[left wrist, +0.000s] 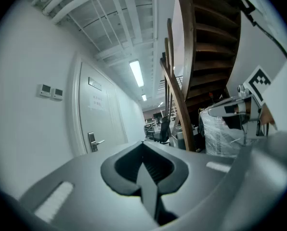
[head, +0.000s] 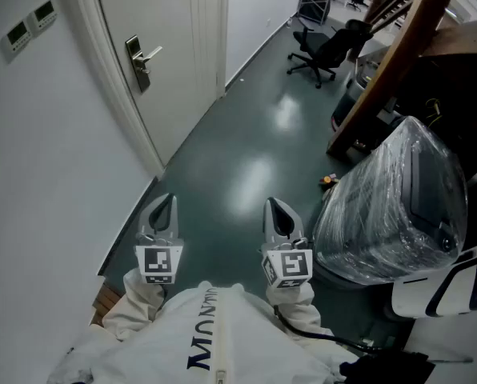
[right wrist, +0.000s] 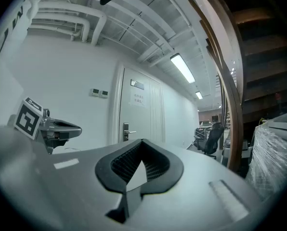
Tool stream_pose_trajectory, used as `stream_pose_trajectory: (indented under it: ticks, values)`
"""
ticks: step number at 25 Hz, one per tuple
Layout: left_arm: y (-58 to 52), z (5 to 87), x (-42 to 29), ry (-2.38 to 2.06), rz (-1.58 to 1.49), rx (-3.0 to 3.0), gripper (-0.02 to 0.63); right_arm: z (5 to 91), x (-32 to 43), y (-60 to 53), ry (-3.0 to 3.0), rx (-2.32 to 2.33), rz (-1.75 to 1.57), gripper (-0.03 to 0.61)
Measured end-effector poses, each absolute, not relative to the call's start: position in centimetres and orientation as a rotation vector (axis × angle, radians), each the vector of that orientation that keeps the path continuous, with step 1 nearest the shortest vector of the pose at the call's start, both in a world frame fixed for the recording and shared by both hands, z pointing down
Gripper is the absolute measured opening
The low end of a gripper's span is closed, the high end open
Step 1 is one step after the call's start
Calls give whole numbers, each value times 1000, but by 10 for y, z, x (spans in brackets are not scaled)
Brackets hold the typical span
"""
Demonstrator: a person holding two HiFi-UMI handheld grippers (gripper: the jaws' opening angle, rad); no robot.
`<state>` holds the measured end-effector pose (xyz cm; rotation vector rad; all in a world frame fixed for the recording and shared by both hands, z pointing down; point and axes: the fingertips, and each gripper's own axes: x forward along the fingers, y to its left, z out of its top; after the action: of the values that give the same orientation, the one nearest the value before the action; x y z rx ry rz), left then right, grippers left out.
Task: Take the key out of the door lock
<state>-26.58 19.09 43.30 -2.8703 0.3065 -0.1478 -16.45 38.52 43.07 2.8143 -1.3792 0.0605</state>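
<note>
The dark green floor (head: 238, 174) runs away down a corridor. The person stands back from the work with a lot of open floor ahead, so this reads as the approach and not the pull itself. The white door (head: 170, 30) is shut in the left wall, well apart from both tools. On the right, a staircase (head: 398, 46) and a plastic-wrapped bundle (head: 394, 206) crowd the passage (the bundle is just beside the right tool). That probably explains why the person keeps towards the left wall. An office chair (head: 317, 48) stands farther down the corridor, clear of the route.

The left gripper (head: 165, 206) and right gripper (head: 277, 210) are held level, side by side and close to the body, pointing up the corridor. This looks like a carrying posture. In each gripper's own view the fingers (right wrist: 155, 165) are pressed together with nothing between them. Closed tips suit walking, but whichever gripper goes for the key will have to open first.

The lock plate (head: 140, 61), with its lever handle, sits on the door's edge nearest the camera, and both gripper views show it ahead. The key should be there below the handle, but it is too small to make out from this distance. It looks as if nothing of the task is done yet.
</note>
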Motion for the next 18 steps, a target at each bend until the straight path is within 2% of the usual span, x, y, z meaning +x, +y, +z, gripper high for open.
stream_pose_trajectory:
  ticks: [18]
  values:
    - [221,450,-245,322,-199,-2886,0,450,-148,407,-1497,2809,127,-2]
